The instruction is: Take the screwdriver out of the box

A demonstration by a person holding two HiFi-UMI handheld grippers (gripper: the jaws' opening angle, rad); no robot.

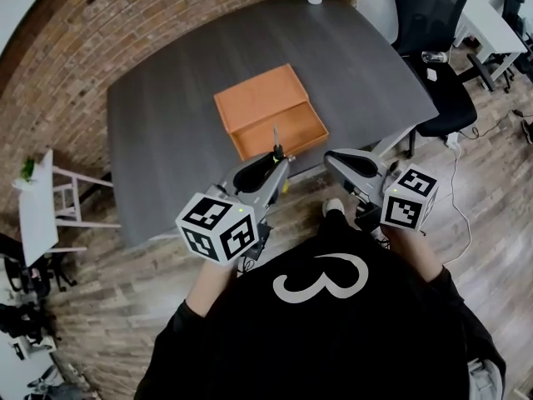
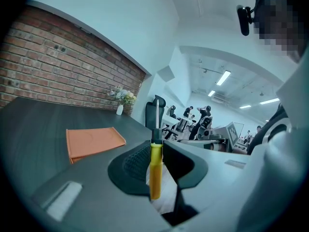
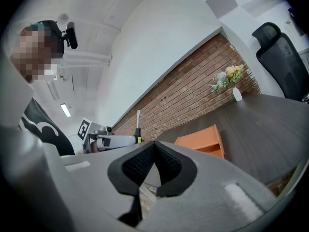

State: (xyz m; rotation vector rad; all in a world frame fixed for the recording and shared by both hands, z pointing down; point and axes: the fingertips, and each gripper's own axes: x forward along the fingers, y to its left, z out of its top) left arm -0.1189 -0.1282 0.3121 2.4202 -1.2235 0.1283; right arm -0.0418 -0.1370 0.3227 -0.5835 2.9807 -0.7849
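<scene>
Screwdriver (image 2: 155,170) is pinched upright in the left gripper (image 2: 156,149) — both black pads press on its yellow handle just below the black collar, and the metal shaft points up past the jaw tips. It is out of the orange box (image 1: 258,98) and touches nothing else. In the left gripper view the box lies apart from it, to the left and farther back on the dark grey table (image 1: 166,140). In the head view the tool sits near the table's front edge, by the box's near wall. The right gripper (image 3: 154,145) is held beside the left one, off the table's edge — its jaws are pressed together at the tips with nothing between them. A small white vase of flowers (image 2: 119,109) stands at the table's far end by the brick wall (image 2: 58,57).
</scene>
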